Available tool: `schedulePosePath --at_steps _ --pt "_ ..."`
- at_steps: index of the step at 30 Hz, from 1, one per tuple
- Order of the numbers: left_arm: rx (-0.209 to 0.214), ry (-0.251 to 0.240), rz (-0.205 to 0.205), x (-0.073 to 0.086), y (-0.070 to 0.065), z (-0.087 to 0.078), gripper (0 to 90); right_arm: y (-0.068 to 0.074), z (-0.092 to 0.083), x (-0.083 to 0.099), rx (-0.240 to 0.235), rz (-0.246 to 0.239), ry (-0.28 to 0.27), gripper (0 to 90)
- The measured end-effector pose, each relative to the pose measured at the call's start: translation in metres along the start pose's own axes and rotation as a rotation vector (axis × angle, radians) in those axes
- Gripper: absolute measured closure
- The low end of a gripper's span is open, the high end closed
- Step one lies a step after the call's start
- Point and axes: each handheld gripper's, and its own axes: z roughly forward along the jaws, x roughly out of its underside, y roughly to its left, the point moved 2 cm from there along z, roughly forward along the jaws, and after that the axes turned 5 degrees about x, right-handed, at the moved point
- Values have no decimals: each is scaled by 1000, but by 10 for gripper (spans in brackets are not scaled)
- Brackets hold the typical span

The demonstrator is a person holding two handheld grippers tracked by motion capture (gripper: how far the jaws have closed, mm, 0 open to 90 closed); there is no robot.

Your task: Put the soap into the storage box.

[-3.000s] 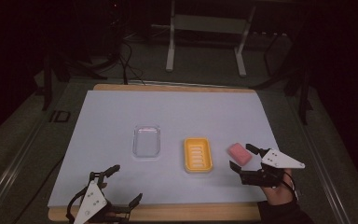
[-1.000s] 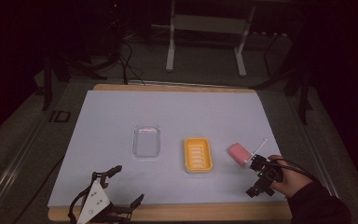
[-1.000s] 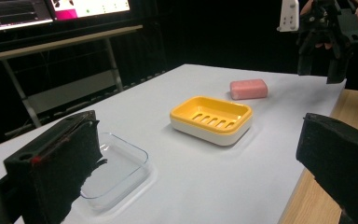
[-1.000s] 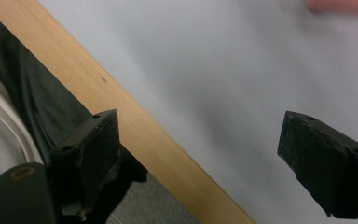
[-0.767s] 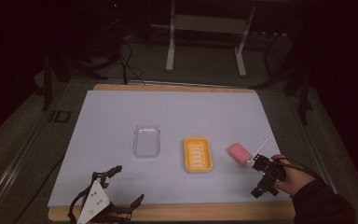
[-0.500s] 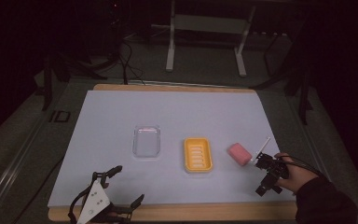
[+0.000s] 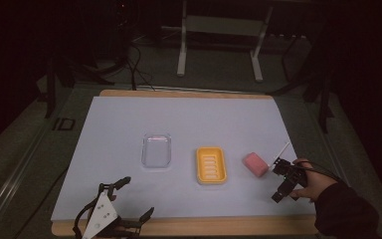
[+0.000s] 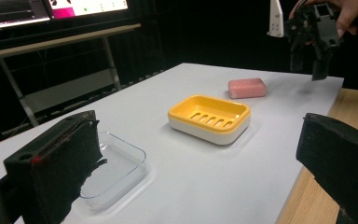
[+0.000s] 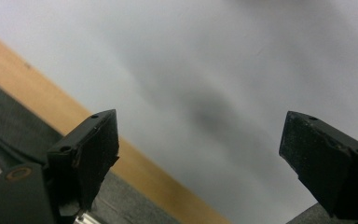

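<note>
Currently, at the left of the high view, the left gripper (image 7: pixel 113 211) is seen lying on the near edge of the table (image 7: pixel 189 119), its jaws spread and holding nothing. Further right lie a clear tray (image 7: pixel 156 151), then a yellow soap dish (image 7: pixel 211 165), and just beside that, apart from it, the pink soap bar (image 7: pixel 255 164). At the far right the right gripper (image 7: pixel 284 179) is held in a hand (image 7: pixel 312 181), close to the soap bar but not touching it; its jaws are wide apart and empty, pointed down at the table's near edge. The step in hand is judged to be a reach for the soap bar. To do it well, the right gripper should be turned towards the bar, lowered with the jaws astride its short sides, and closed only when both pads are level with its middle. Bare tabletop and the wooden edge are shown between the jaws in the right gripper view, while the dish's slots and the raised right gripper (image 8: pixel 313 37) beyond the soap bar (image 8: pixel 247 87) are given by the left gripper view.
</note>
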Motion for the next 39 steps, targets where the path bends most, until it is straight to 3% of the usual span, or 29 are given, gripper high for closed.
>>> schedulePosePath --at_steps 13,24,27,39 --pt "4 0 -2 0 0 0 3 -6 3 -26 -10 33 -14 113" --pt "6 5 -1 1 0 1 4 -11 -1 -53 22 26 -125 116" --pt "6 6 -2 1 0 1 4 -13 0 -60 37 4 -158 116" --pt "9 11 -2 1 0 1 3 -26 15 -81 35 28 -170 151"
